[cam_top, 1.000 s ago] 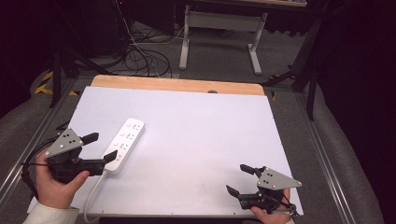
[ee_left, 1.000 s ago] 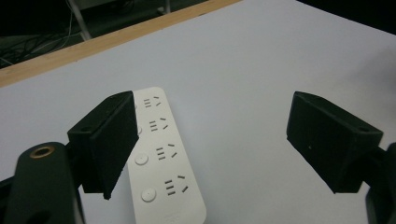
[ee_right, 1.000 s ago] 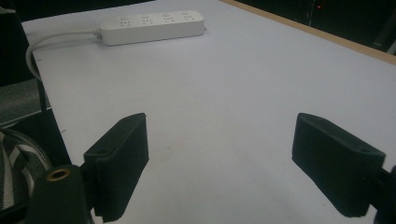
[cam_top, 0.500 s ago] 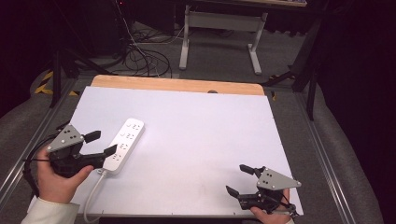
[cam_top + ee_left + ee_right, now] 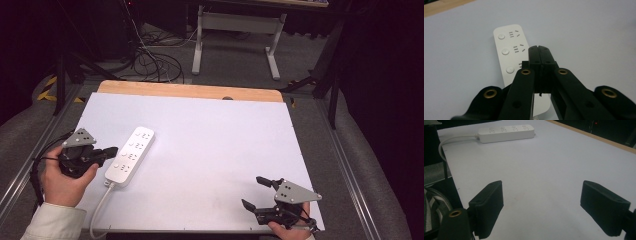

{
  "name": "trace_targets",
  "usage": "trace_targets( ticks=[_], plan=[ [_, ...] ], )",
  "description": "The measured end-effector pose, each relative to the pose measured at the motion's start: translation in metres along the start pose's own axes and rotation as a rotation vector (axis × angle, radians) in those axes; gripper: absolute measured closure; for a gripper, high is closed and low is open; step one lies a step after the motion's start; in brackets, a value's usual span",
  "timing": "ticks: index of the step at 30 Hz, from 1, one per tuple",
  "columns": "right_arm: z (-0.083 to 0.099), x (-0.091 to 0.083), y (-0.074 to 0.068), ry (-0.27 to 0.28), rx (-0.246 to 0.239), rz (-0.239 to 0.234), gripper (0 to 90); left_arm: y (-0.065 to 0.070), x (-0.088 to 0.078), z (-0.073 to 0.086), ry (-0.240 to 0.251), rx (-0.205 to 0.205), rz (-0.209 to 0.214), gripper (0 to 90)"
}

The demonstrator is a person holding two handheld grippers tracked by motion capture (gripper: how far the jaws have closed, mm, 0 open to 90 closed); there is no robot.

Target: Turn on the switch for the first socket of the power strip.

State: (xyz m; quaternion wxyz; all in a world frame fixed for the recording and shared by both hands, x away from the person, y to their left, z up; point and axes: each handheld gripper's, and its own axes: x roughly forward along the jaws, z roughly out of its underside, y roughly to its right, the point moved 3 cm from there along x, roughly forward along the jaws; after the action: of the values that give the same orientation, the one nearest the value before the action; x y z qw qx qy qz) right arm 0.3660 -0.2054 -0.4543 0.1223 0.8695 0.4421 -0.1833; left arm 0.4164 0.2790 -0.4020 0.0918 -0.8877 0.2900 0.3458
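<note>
**Left gripper closed beside strip, right far off**

The right gripper [image 5: 252, 193] is held at the near right edge of the table [image 5: 215, 145], jaws wide apart, nothing between. The left gripper [image 5: 112, 150] has just been closing; jaws are now pressed together on nothing, tip just beside the power strip [image 5: 130, 156]. The strip's long axis runs away and slightly right from that tip. The left is judged far nearer.

Even overhead light falls on the pale surface [image 5: 210, 150], with soft, faint shadows; beyond its edges the room is dim. The close-up gripper views blur slightly near their bottom edges.
</note>
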Motion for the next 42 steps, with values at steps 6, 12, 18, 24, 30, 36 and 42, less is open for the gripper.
trace_targets(
  ticks=[6,12,18,24,30,36,42],
  plan=[
    [0.000,0.000,0.000,0.000,-0.003,-0.001,19.1,-0.008,0.013,0.003,-0.109,-0.008,-0.025,90.0],
    [0.000,0.000,0.001,0.000,-0.003,0.000,19.1,-0.016,0.022,0.011,-0.144,-0.030,-0.048,90.0],
    [0.000,0.001,0.000,-0.003,-0.003,-0.002,19.0,-0.020,0.031,0.017,-0.182,-0.026,-0.049,90.0],
    [0.000,0.001,0.000,-0.006,-0.003,-0.003,18.9,-0.022,0.038,0.021,-0.219,-0.026,-0.037,90.0],
    [0.001,0.002,0.000,-0.010,-0.003,-0.009,18.9,-0.024,0.044,0.024,-0.251,-0.035,-0.028,90.0],
    [0.001,0.001,0.000,-0.008,-0.005,-0.009,18.9,-0.024,0.051,0.028,-0.269,-0.041,-0.027,90.0],
    [0.001,0.001,0.000,-0.010,-0.006,-0.011,18.9,-0.025,0.055,0.030,-0.288,-0.035,-0.052,90.0]
  ],
)
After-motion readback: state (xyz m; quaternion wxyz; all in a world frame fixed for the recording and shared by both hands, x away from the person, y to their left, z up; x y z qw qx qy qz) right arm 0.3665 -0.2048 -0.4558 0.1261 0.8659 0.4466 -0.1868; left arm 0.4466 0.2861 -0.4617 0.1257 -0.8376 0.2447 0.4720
